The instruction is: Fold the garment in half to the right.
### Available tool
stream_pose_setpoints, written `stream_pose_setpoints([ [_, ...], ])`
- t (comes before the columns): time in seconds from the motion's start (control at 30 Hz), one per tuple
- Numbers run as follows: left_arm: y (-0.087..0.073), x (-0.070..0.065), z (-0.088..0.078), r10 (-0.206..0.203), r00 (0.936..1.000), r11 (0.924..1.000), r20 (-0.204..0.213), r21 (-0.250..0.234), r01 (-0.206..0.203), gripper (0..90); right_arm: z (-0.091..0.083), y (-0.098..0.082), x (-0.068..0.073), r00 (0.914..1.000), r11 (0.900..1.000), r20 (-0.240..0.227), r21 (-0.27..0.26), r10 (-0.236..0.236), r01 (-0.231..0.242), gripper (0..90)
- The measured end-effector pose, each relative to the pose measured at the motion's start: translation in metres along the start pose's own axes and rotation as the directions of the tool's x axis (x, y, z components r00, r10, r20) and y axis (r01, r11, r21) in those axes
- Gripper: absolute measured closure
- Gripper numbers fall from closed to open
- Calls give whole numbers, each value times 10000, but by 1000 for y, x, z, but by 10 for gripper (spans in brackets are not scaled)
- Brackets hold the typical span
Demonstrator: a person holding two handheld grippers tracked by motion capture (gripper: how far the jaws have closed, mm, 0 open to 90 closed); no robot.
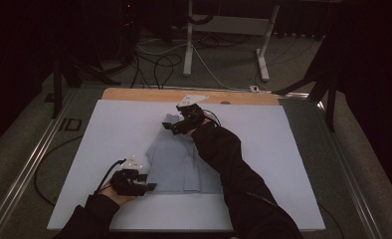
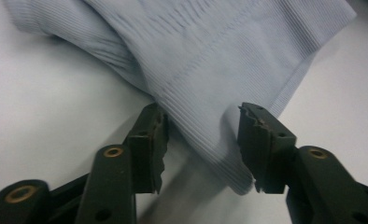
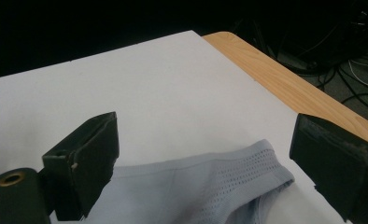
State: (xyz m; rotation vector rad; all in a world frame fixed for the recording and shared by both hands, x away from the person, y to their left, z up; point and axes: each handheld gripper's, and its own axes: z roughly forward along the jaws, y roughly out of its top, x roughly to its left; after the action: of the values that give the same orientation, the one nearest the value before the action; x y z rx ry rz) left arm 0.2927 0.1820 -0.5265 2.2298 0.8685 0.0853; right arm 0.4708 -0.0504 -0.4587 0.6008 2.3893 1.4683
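Item: one pale blue garment (image 1: 179,162), ribbed knit, lying partly folded on the white sheet (image 1: 283,164) that covers the table (image 1: 134,94). We place it near the middle of the sheet, its long axis running from the near edge toward the far wooden edge, slightly tilted.

Left tongs (image 1: 151,186): at the garment's near left corner, jaws apart. In the left gripper view we see the left tongs (image 2: 203,144) straddling the hemmed corner of the garment (image 2: 210,70); the cloth lies between the two jaws and one jaw seems to touch its edge, but nothing is pinched.

Right tongs (image 1: 169,127): at the far end of the garment, jaws apart. In the right gripper view the right tongs (image 3: 205,163) hang over the garment (image 3: 210,186), where a band with small holes forms the far edge, the sheet (image 3: 149,84) and the bare table (image 3: 275,79) beyond.

Relation that counts: the two tongs sit at opposite ends of the long axis, left at the near corner, right at the far edge. We judge the left the closer to a grip, since the corner already lies inside its jaws; the right appears to need lowering onto the far edge first. We take the work in hand to be folding or spreading the garment.

Risk, as we judge it: closing on one layer where the cloth is doubled.
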Motion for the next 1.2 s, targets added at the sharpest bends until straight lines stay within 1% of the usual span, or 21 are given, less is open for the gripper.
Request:
stream_pose_setpoints([
  [0.03, 0, -2, 1, 103, 9999, 9999, -1, 68, -103, 548, 0, 0, 1, 10000, 10000, 0, 8, 56, -56, 84],
  [0.1, 0, -4, 3, 182, 9998, 9998, -40, 89, -181, 559, 0, 0, 0, 10000, 10000, -21, 28, -50, 50, 84],
  [0.13, 1, -6, 4, 252, 9996, 9997, -121, 68, -251, 585, 1, 0, 0, 9998, 9998, -23, 59, -172, 172, 84],
  [0.2, 1, -7, 5, 232, 9996, 9997, -183, 51, -231, 600, 1, 0, 0, 10000, 10000, -25, 51, -73, 73, 84],
  [0.23, 1, -9, 5, 321, 9991, 9995, -288, 86, -318, 618, 2, 0, 0, 10000, 10000, -38, 8, -42, 42, 84],
  [0.3, 2, -11, 5, 433, 9987, 9989, -279, 178, -428, 668, 4, 1, 0, 10000, 9999, -12, 102, -32, 33, 84],
  [0.37, 2, -12, 6, 522, 9983, 9984, -276, 218, -516, 712, 5, 1, -1, 10000, 10000, -30, 46, 51, -51, 84],
  [0.47, 4, -17, 7, 844, 9960, 9959, -281, 356, -834, 773, 8, 2, -2, 10000, 9999, 5, 142, 88, -88, 84],
  [0.57, 5, -18, 6, 887, 9956, 9957, -303, 311, -877, 853, 11, 3, -3, 9999, 9998, 12, 183, 128, -128, 84],
  [0.6, 5, -19, 6, 993, 9946, 9947, -303, 311, -983, 862, 13, 4, -4, 9999, 9997, 10, 210, 140, -140, 86],
  [0.63, 6, -20, 5, 1027, 9943, 9947, -296, 115, -1024, 866, 15, 5, -5, 10000, 9996, 14, 270, 93, -94, 88],
  [0.7, 7, -20, 4, 977, 9947, 9952, -329, 21, -977, 868, 18, 6, -7, 9998, 9994, 113, 320, 156, -159, 88],
  [0.73, 8, -20, 0, 892, 9953, 9957, -368, -206, -900, 869, 20, 7, -8, 9995, 9988, 132, 398, 271, -276, 88],
  [0.77, 8, -20, 0, 892, 9953, 9957, -368, -206, -900, 870, 20, 7, -8, 9995, 9988, 132, 398, 271, -276, 88],
  [0.8, 9, -20, -2, 876, 9956, 9953, -344, -377, -888, 870, 25, 7, -10, 9993, 9983, 233, 484, 306, -317, 88],
  [0.97, 8, -20, -2, 872, 9959, 9950, -255, -469, -884, 870, 34, 8, -14, 9979, 9971, 455, 580, 460, -486, 88],
  [1.0, 8, -19, -1, 953, 9951, 9940, -246, -509, -965, 870, 40, 9, -17, 9962, 9957, 595, 630, 642, -679, 87],
  [1.1, 7, -19, -1, 1005, 9947, 9934, -201, -538, -1014, 870, 48, 9, -21, 9917, 9921, 903, 773, 918, -989, 87],
  [1.13, 7, -19, -1, 1032, 9945, 9931, -185, -534, -1041, 870, 51, 8, -22, 9898, 9910, 1040, 824, 970, -1058, 88],
  [1.17, 7, -19, -1, 1032, 9945, 9931, -185, -534, -1041, 870, 51, 8, -22, 9898, 9910, 1040, 824, 970, -1058, 88],
  [1.2, 7, -19, -1, 1078, 9939, 9924, -214, -567, -1089, 870, 54, 8, -23, 9853, 9874, 1284, 956, 1131, -1258, 89],
])
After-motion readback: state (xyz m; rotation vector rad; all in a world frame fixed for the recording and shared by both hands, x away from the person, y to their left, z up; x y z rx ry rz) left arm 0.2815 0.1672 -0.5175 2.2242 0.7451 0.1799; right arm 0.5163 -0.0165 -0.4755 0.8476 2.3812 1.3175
